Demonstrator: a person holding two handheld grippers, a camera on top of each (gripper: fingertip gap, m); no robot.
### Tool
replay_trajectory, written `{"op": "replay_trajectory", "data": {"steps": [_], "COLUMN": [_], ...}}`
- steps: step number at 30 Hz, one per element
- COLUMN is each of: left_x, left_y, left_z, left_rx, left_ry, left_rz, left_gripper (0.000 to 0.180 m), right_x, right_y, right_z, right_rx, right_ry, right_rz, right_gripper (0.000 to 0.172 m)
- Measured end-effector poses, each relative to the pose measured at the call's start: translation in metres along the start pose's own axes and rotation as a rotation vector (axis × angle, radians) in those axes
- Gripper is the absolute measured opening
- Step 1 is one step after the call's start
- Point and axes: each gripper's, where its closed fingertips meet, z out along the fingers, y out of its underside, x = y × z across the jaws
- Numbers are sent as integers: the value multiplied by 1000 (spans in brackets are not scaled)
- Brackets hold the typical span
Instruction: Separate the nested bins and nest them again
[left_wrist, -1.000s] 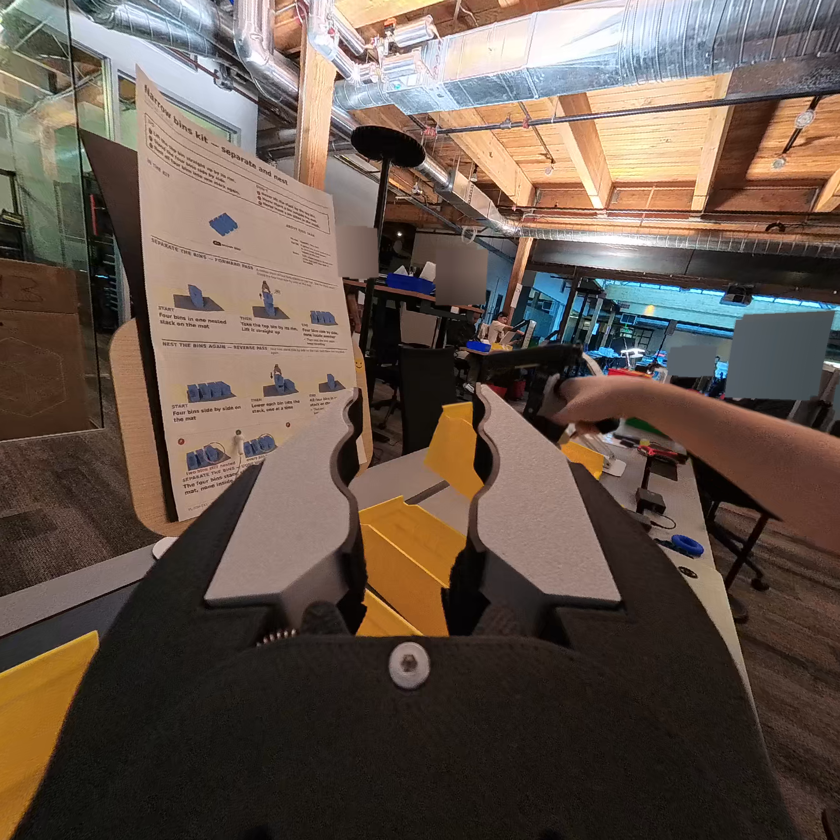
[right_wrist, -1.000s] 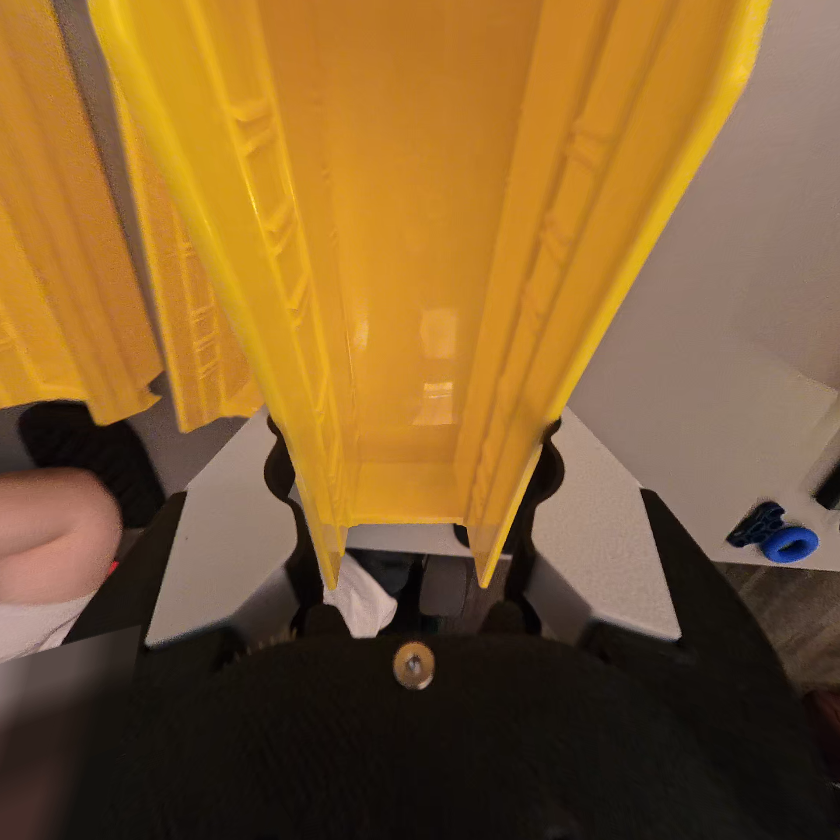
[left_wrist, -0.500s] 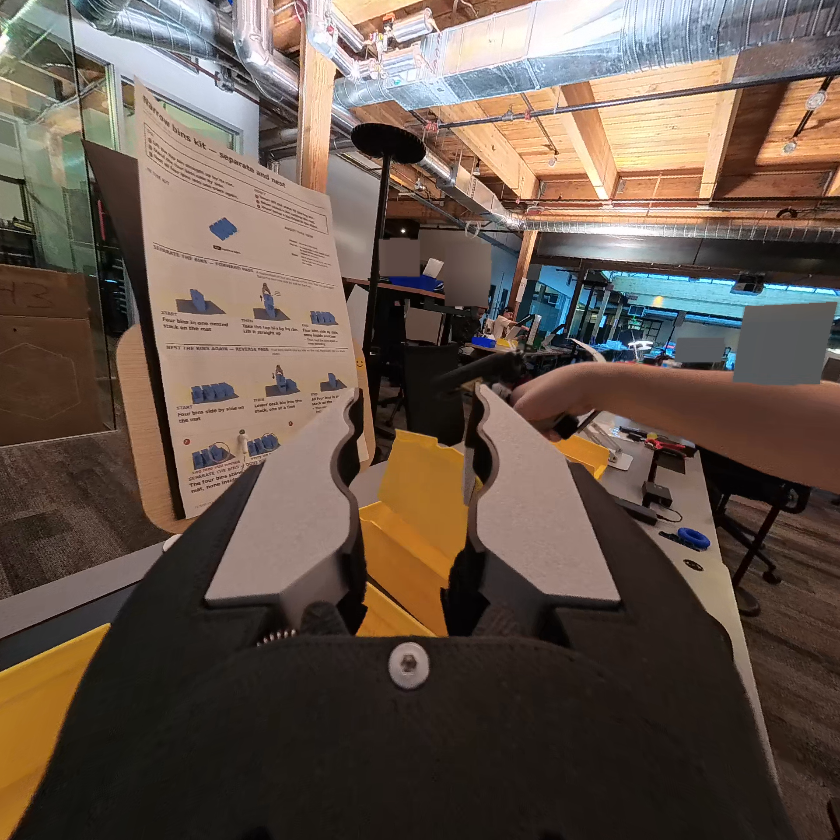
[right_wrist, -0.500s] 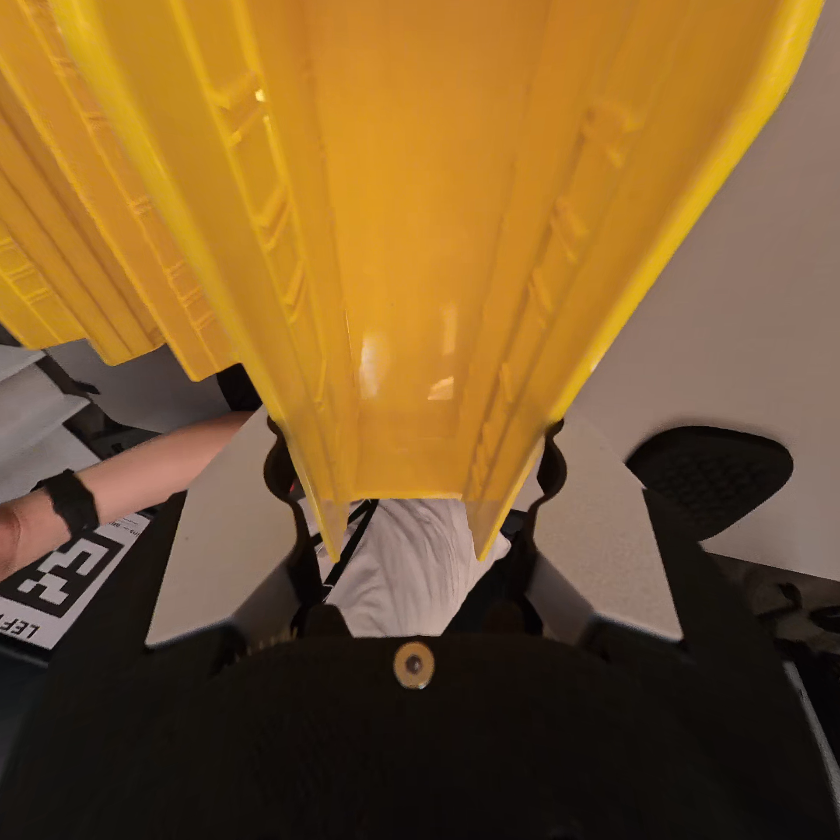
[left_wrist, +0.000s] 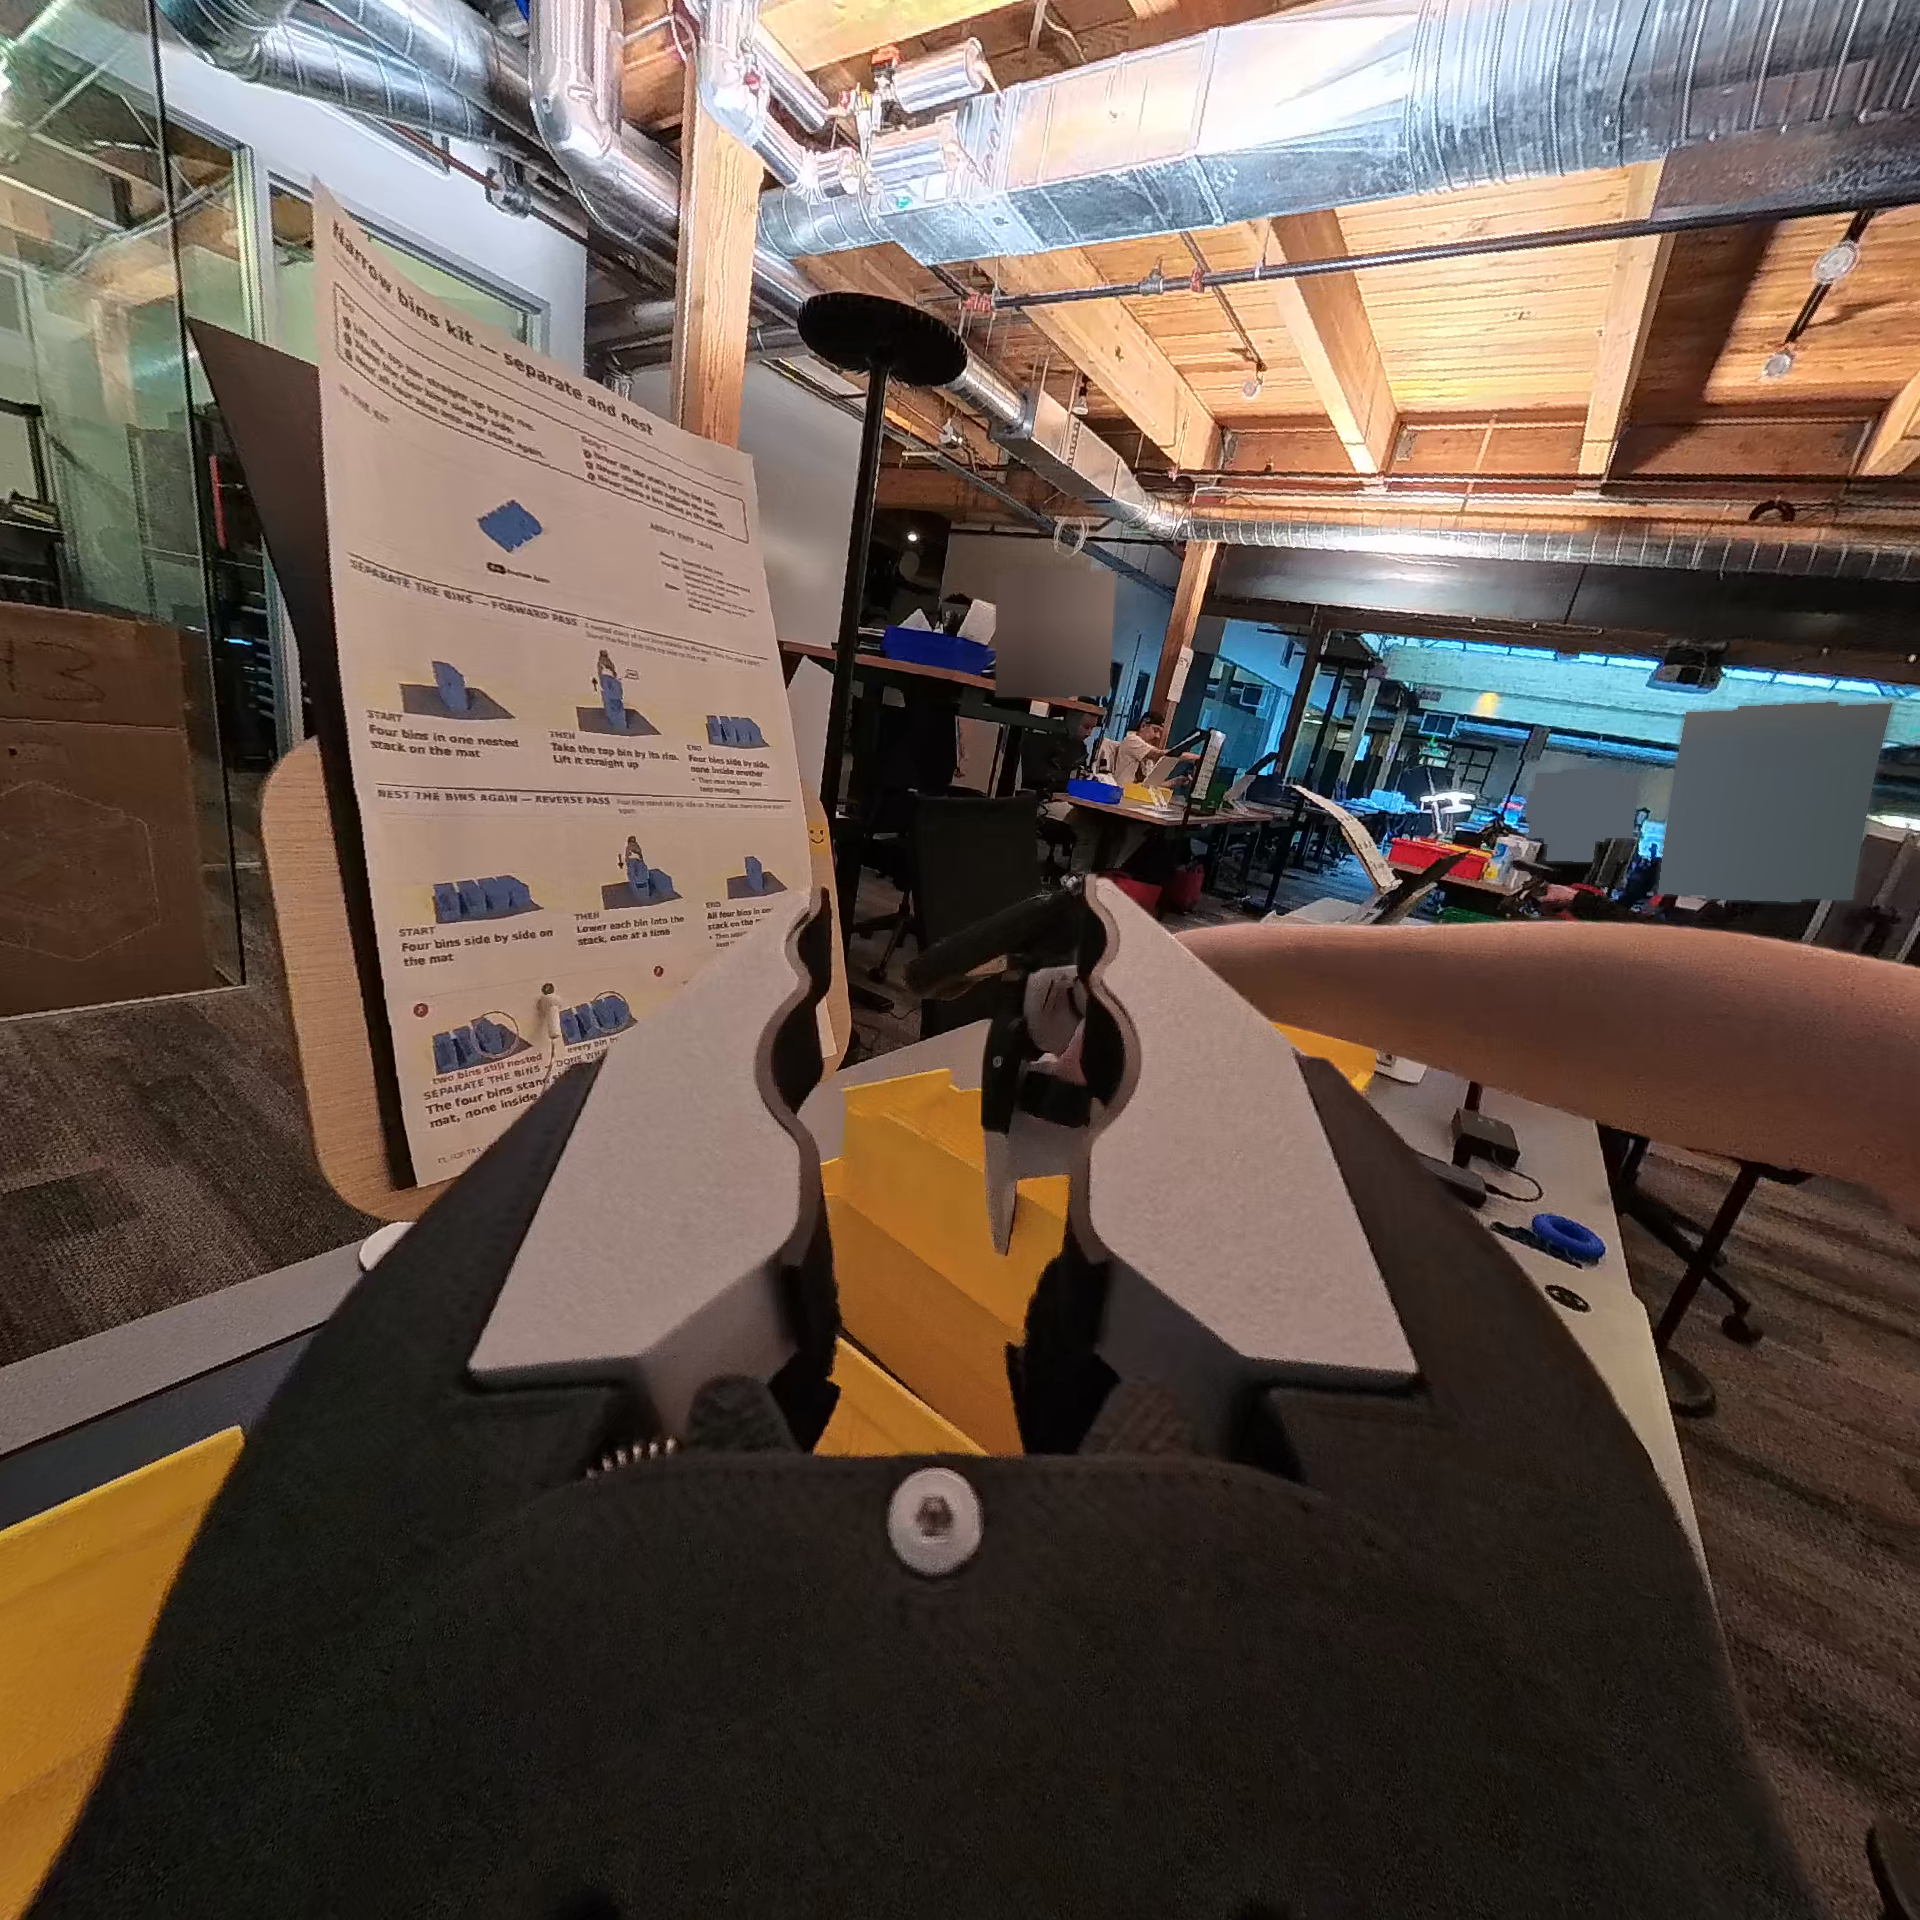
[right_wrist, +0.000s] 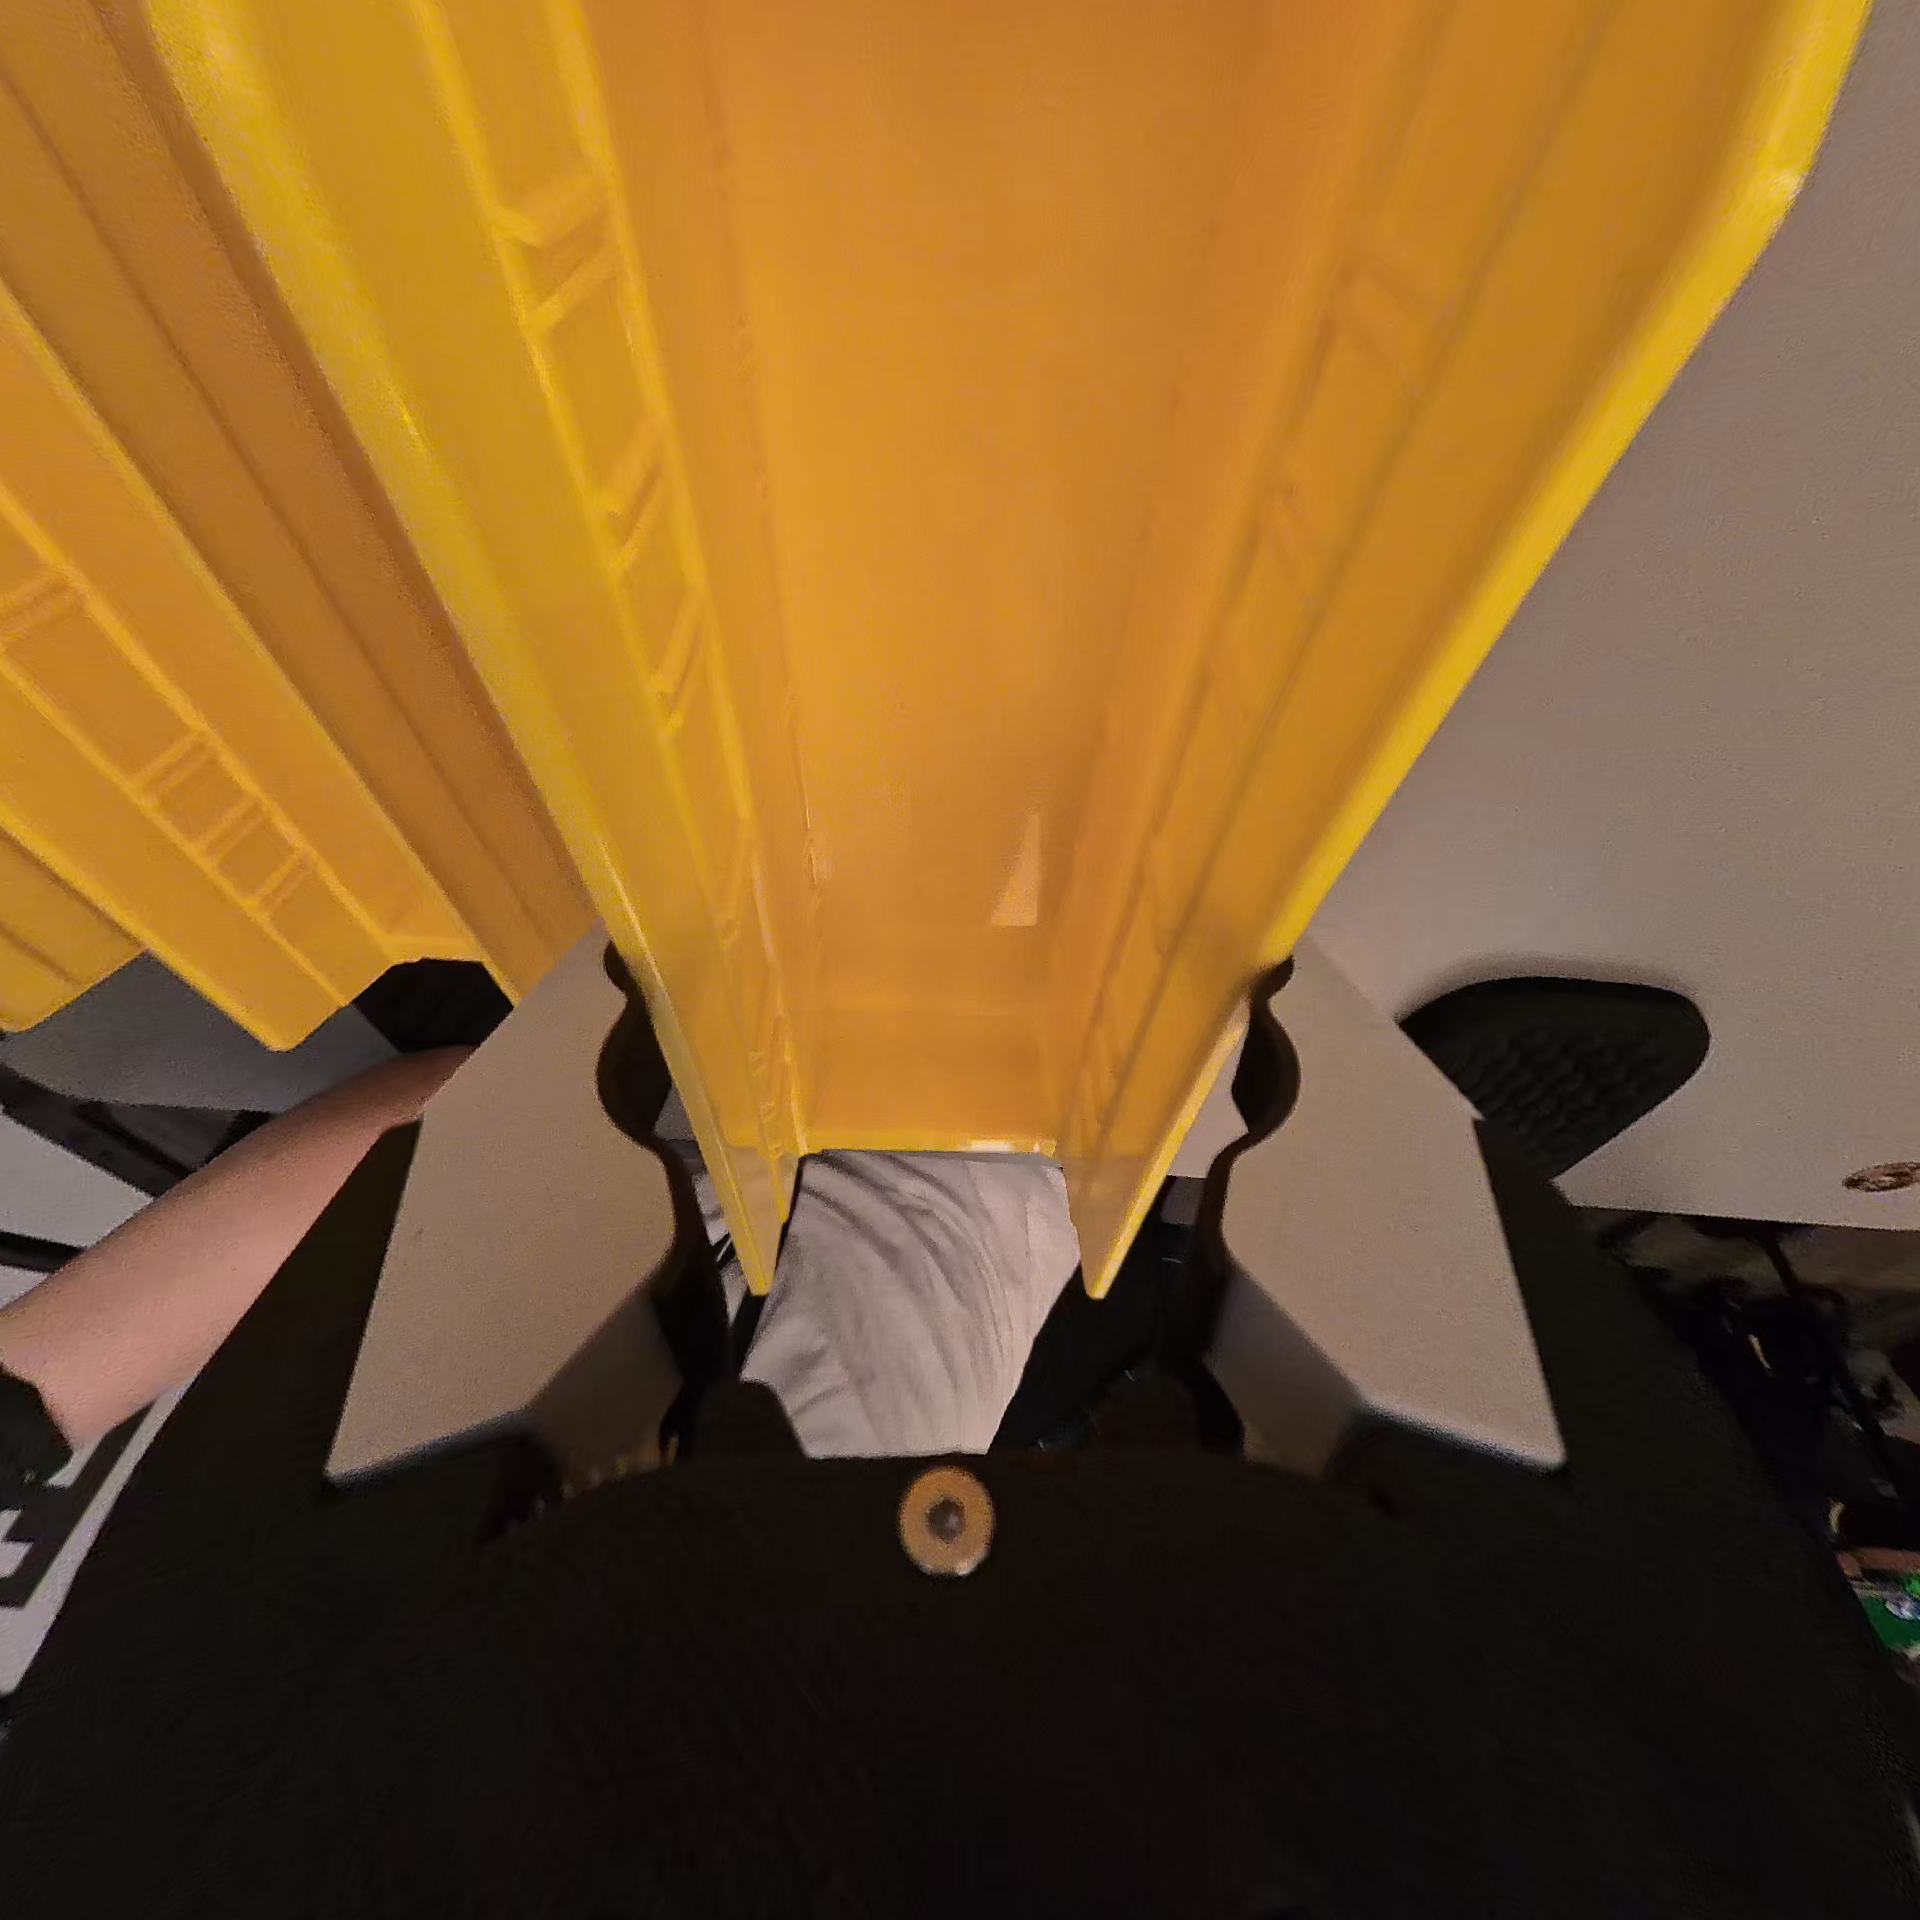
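Right wrist view | yellow bin (right_wrist: 997, 520) fills gripper (right_wrist: 948, 1039) | more bins (right_wrist: 208, 623) left

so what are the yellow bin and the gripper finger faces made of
Yellow bin: likely moulded plastic, smooth and semi-glossy; it shows light reflections and moulded ribs. Right gripper's fingers: matte grey faces with a fine grainy texture, possibly printed plastic; unclear.

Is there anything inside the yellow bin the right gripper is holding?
Empty: the yellow bin held by the right gripper shows only bare walls and floor.
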Motion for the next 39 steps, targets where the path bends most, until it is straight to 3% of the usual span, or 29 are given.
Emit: {"op": "replay_trajectory", "data": {"steps": [8, 20, 27, 33, 39], "left_x": [0, 0, -2, -11, -8], "left_y": [2, 5, 9, 12, 26], "left_z": [2, 5, 8, 12, 30], "left_rx": [-13, -24, -51, -68, -148], "left_ry": [1, -4, -21, -96, -187], "left_rz": [-1, 3, 11, 15, 70], "left_gripper": [46, 46, 46, 51, 74], "right_x": [-5, -5, -4, -14, -26], "right_y": [-12, -20, -21, -3, 37], "right_z": [6, 10, 18, -51, -150], "right_rx": [10, 43, 39, 184, 619], "right_ry": [90, 87, 103, 97, -81], "right_rz": [-6, -17, -56, -227, -530], "right_gripper": [114, 115, 128, 129, 127]}}
